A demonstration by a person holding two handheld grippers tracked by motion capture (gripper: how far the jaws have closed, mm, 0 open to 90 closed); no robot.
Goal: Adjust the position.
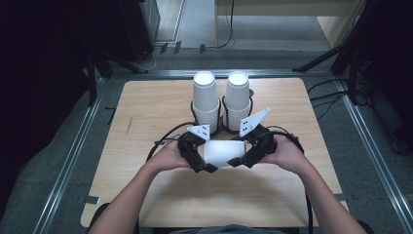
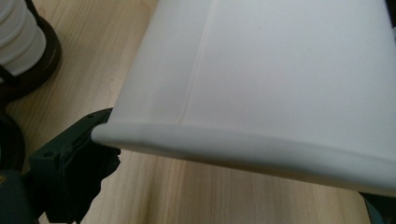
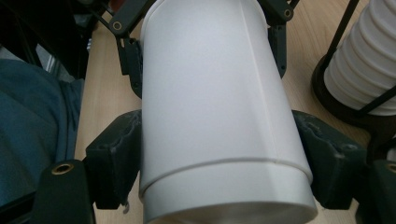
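— What's going on at the table (image 1: 146,102)?

— A white cup (image 1: 222,152) lies on its side between the two claws, lifted a little off the wood as far as I can judge. The left claw (image 1: 210,168) has it from one end, the right claw (image 1: 234,162) from the other.

— Is the right one really gripping?

— Yes. In the right gripper view the cup (image 3: 219,116) runs straight up between its black jaws, one pad pressed on each flank near the base end, so it is pinching the cup. Past the far end of the cup you can see the left claw's (image 3: 205,28) arms reaching round the rim end.

— And the left?

— In the left gripper view the cup's (image 2: 280,70) rolled rim crosses just ahead of it, with one jaw tight under the rim at the lower left and a sliver of the other at the lower right corner. From above the jaws sit on either side of the cup. I'd say it is clamped on the cup as well.

— Anything else near?

— Just beyond both claws stand two cup stacks, one (image 1: 205,100) behind the left claw, one (image 1: 237,99) behind the right, each in a dark wire holder (image 3: 343,105)
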